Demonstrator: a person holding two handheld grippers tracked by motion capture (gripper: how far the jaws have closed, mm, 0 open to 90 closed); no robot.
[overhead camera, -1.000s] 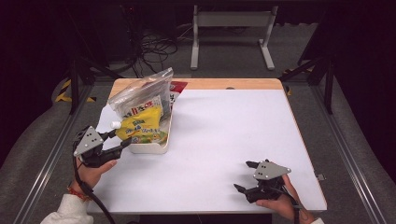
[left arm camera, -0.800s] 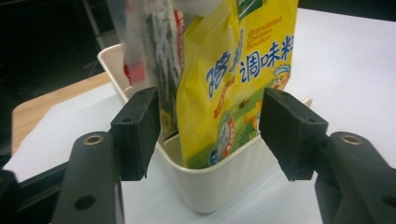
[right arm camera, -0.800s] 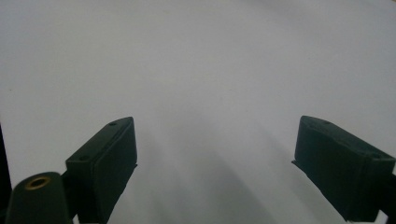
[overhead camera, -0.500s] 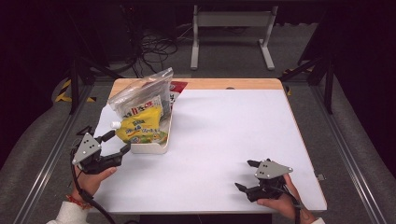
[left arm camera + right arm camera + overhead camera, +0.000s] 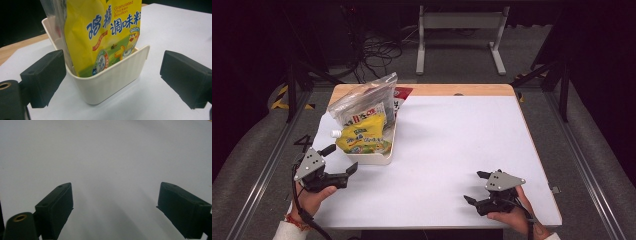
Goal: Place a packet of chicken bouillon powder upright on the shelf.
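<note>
High view: a cream bin stands on the white table at about 10 o'clock from the table's middle. It holds a yellow bouillon pouch and, behind that, a clear bag that leans toward 12 o'clock. The left gripper sits at 7 o'clock of the bin, just beside its near corner and apart from it, held in the person's left hand. Its jaws have just been opening and now stand wide, with nothing between them here. The right gripper rests near the table's front edge at 5 o'clock from the middle, well apart from the bin. Its jaws are spread wide over bare table.

Left gripper view: the bin stands ahead at 12 o'clock, one corner turned toward the camera. The pouch rises upright out of it, with the clear bag at its 9 o'clock side. The left jaw lies close to the bin's wall; whether it touches cannot be told. The right jaw stands clear of it.

Right gripper view: both black jaws are set wide apart above the plain white table, holding nothing.
</note>
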